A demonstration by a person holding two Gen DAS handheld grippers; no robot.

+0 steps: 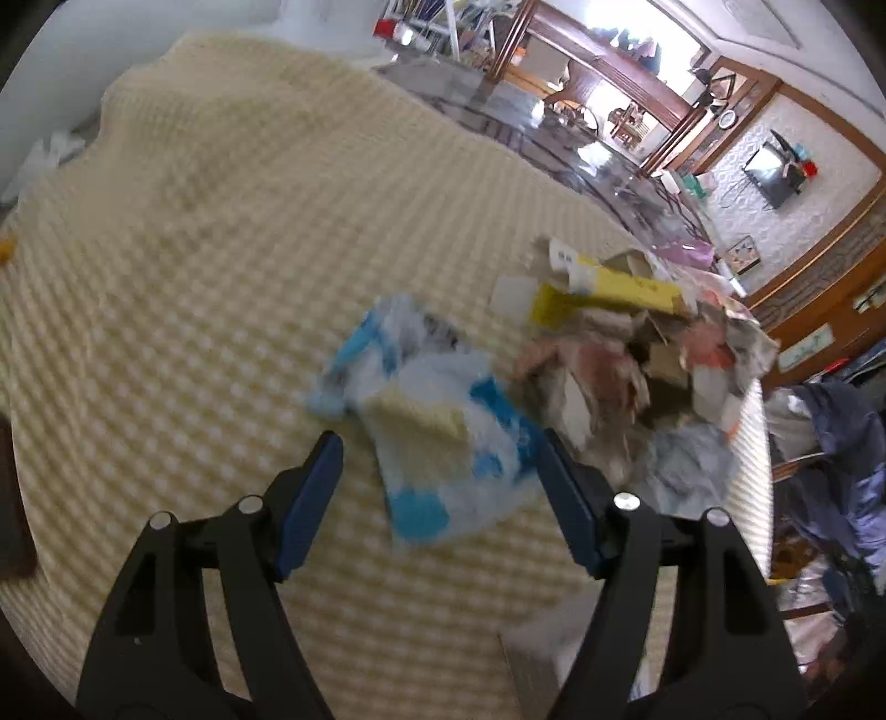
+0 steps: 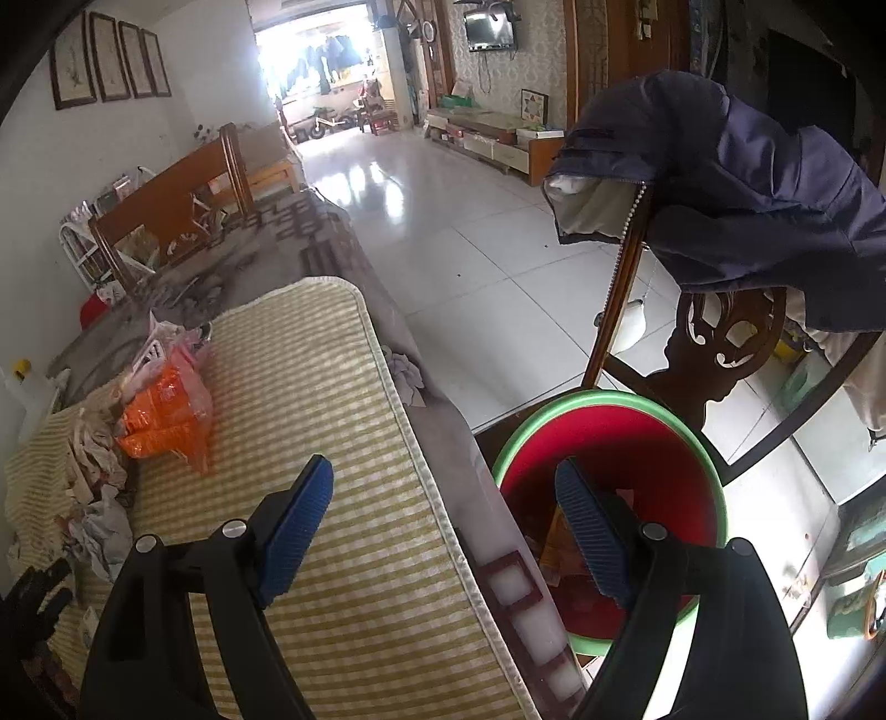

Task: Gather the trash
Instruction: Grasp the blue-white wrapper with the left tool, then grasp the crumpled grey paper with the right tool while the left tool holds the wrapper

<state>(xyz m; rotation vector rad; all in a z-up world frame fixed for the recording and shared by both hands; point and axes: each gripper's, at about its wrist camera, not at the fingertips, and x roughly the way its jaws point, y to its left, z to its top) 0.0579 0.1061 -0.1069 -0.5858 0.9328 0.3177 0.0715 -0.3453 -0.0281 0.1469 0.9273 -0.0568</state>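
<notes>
1. My left gripper (image 1: 437, 448) is spread, jaws wide with nothing pinched. It hangs over a blue-and-white plastic wrapper (image 1: 429, 421) lying on the cream padded mat (image 1: 194, 249); the wrapper sits between the blue pads but they do not press it.

2. My right gripper (image 2: 443, 498) is also spread and empty. One pad is over the striped mat (image 2: 343, 443), the other over the red bin (image 2: 626, 443) with the green rim, which stands on the floor just beside the table edge.

3. Something orange and papery already lies in the bottom of the bin, so I judge the collecting has begun. I cannot tell how much is in there.

4. Most of it is still left. Past the wrapper, touching it, is a heap of crumpled paper and torn card (image 1: 637, 365), with a yellow box (image 1: 609, 293) on its far side. In the right wrist view an orange plastic bag (image 2: 166, 410) and more crumpled scraps (image 2: 94, 471) sit along the far side of the mat.

5. My guess is that the wrapper is the next piece to pick up, then carry across to the bin.

6. The mat is soft and bumpy, laid over a grey patterned tablecloth (image 2: 266, 232).

7. Around it: a glossy white tiled floor (image 2: 470, 249), a carved wooden chair (image 2: 714, 343) with a dark blue jacket (image 2: 747, 183) draped on it right behind the bin, framed pictures on the wall, and a wall-mounted television (image 2: 490, 30) far off.
</notes>
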